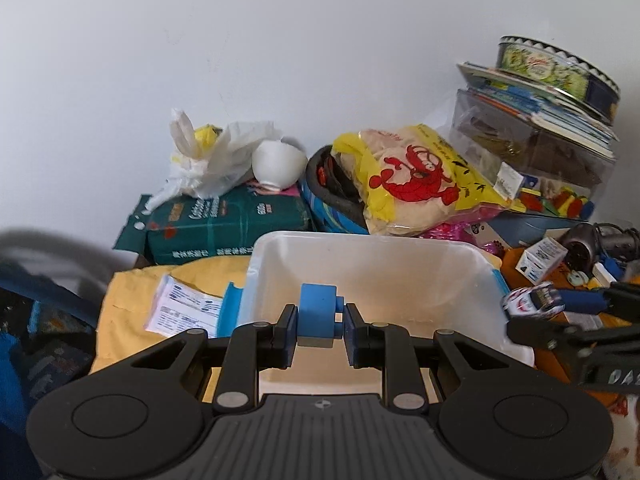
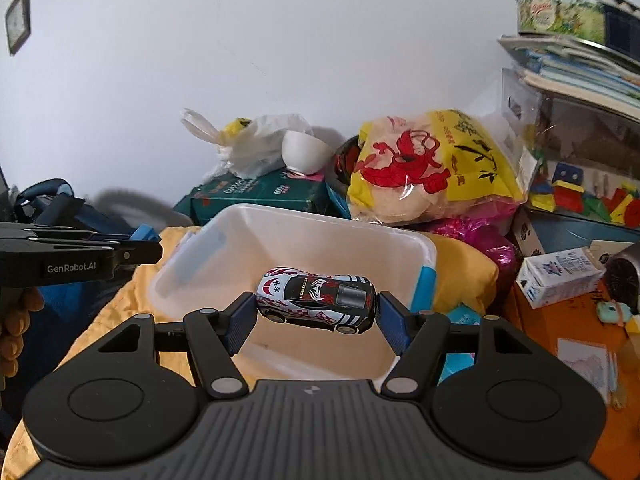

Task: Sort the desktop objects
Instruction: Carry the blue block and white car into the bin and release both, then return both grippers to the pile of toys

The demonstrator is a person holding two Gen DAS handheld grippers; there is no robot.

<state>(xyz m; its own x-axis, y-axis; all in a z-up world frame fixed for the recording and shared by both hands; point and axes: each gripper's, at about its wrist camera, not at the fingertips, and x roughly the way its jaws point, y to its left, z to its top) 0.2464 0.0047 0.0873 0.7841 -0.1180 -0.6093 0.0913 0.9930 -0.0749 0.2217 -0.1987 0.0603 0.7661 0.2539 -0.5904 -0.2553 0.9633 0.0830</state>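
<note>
free: open white tub (image 2: 416, 248) at 12 o'clock, room above it | blocked: snack bag (image 2: 420, 172) at 1 o'clock, green book (image 2: 256, 196) at 11 o'clock, small carton (image 2: 560, 276) at 3 o'clock

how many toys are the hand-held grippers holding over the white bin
2. A blue block sits clamped in the left hand-held gripper, and a toy car in the right hand-held gripper, both above the white bin. The bin's floor looks bare, though partly hidden.

Blue block (image 1: 318, 311) and toy car (image 2: 317, 305) held above white bin (image 2: 416, 246), seemingly empty.
</note>
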